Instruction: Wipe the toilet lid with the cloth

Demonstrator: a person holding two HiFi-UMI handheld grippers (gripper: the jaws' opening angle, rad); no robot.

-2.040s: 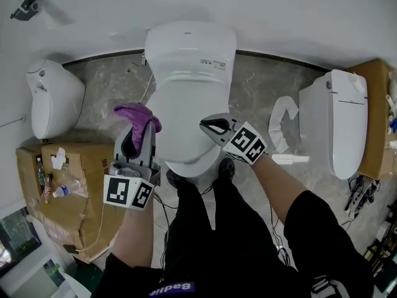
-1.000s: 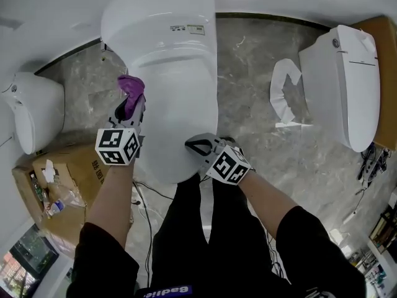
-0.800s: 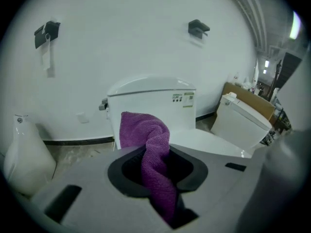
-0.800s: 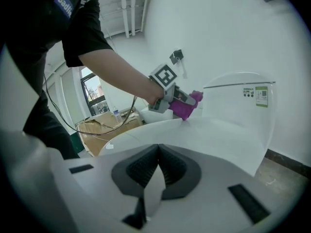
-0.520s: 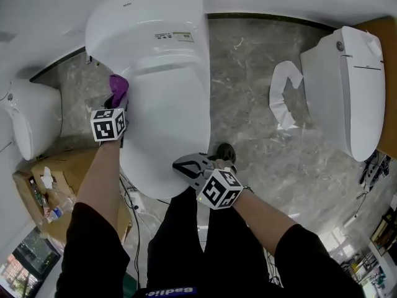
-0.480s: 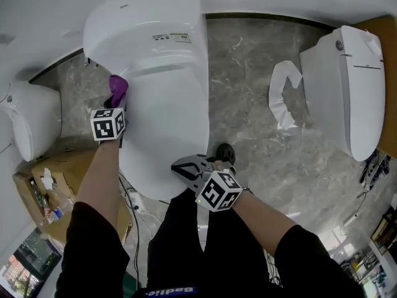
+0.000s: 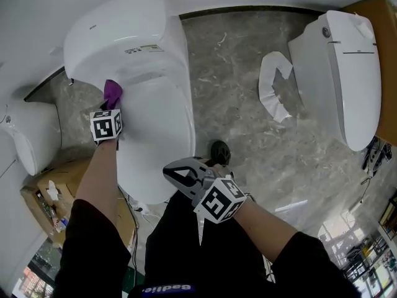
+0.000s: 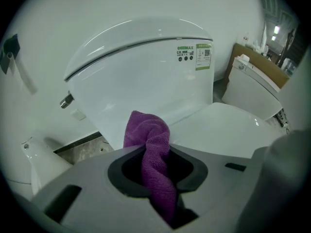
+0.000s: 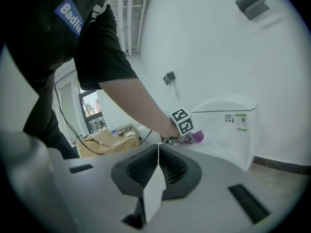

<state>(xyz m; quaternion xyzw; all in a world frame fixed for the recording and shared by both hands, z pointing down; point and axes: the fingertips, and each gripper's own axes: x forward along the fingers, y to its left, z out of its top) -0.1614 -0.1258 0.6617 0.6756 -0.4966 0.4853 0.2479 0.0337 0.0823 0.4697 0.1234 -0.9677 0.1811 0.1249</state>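
Observation:
The white toilet has its lid [image 7: 155, 129] down and its tank [image 7: 118, 36] behind. My left gripper [image 7: 113, 103] is shut on a purple cloth [image 7: 111, 92] at the lid's back left corner, next to the tank. In the left gripper view the cloth [image 8: 148, 130] stands bunched up between the jaws of the left gripper [image 8: 156, 154], in front of the tank [image 8: 146, 67] and beside the lid [image 8: 228, 135]. My right gripper [image 7: 170, 170] hovers by the lid's front edge, shut with nothing in it. The right gripper view shows the right gripper [image 9: 158, 152] with its pads pressed together.
A second white toilet [image 7: 344, 73] stands at the right, with a loose white seat-shaped piece [image 7: 273, 85] on the grey stone floor between. A white fixture [image 7: 25, 141] and a cardboard box [image 7: 49, 191] sit at the left. A dark shoe [image 7: 218, 151] is near the bowl's front.
The left gripper has carried the cloth along the lid's left side, back toward the tank. The right gripper has kept near the lid's front edge, still shut.

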